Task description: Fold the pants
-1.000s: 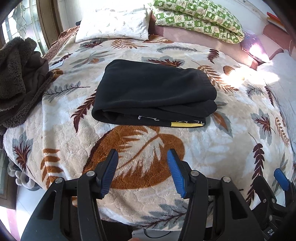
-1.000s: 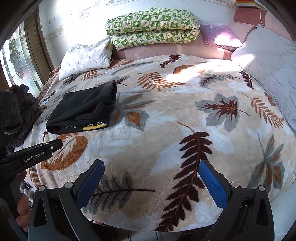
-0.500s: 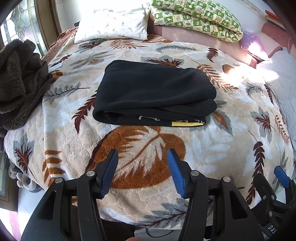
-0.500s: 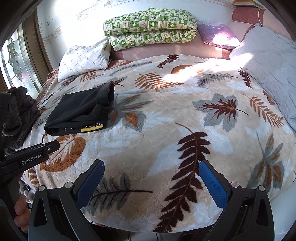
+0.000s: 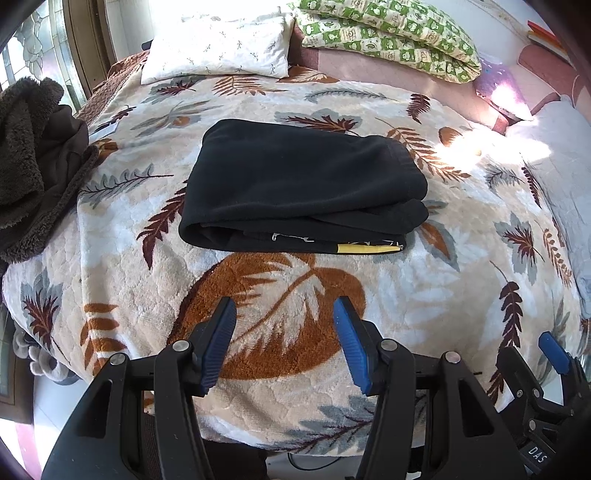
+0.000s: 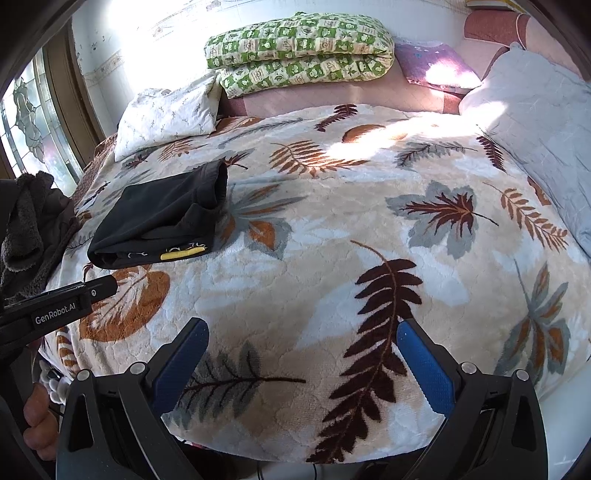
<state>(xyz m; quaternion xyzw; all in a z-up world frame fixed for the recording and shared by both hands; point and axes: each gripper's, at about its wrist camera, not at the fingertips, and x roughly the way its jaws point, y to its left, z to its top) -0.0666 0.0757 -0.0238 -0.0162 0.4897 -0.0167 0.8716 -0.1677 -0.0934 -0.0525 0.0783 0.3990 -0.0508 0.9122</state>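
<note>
The black pants (image 5: 299, 188) lie folded in a flat rectangle on the leaf-patterned bed blanket (image 5: 280, 295), with a yellow label at the front edge. They also show in the right wrist view (image 6: 159, 221) at the left. My left gripper (image 5: 284, 332) is open and empty, above the blanket's near edge, well short of the pants. My right gripper (image 6: 303, 354) is open and empty over the blanket's near edge, to the right of the pants. The right gripper also shows in the left wrist view at the lower right corner (image 5: 554, 354).
A dark fleece garment (image 5: 33, 155) is heaped at the bed's left edge. A white pillow (image 5: 218, 48) and a green patterned pillow (image 5: 384, 33) lie at the head. A pale quilt (image 6: 543, 122) lies on the right. A window (image 6: 33, 122) is at the left.
Both grippers have drawn slightly back and shifted a little; the pants appear a bit lower and nearer in the left wrist view. Both stay open. The pants have not moved.
</note>
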